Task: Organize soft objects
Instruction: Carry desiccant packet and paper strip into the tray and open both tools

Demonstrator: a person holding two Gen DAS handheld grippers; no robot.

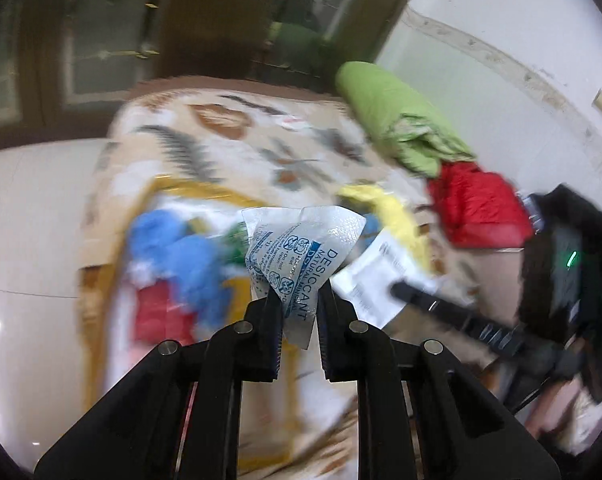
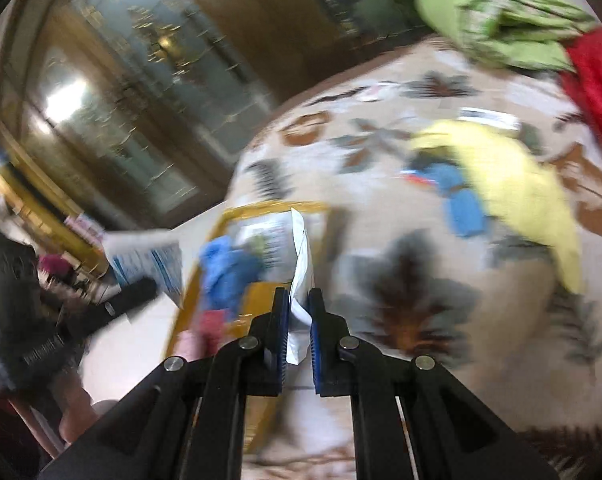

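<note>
Desiccant packet [image 1: 301, 256]: clamped in left gripper [image 1: 299, 308], held above yellow-rimmed tray [image 1: 205, 194]. White packet [image 2: 301, 276]: clamped in right gripper [image 2: 299, 312]. Blue cloth [image 1: 181, 252] already in tray; yellow cloth [image 2: 513, 188], red bundle [image 1: 477, 208] unsorted on bedspread [image 1: 261, 144].

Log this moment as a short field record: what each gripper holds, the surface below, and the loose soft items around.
left gripper: shut on desiccant packet, printed in blue
right gripper: shut on white packet, seen edge-on
surface: leaf-patterned blanket
tray: yellow-rimmed tray holding blue cloth
far pile: green bundle with red cloth beside it
loose items: yellow cloth on the blanket
image quality: motion blur, fine detail unclear
</note>
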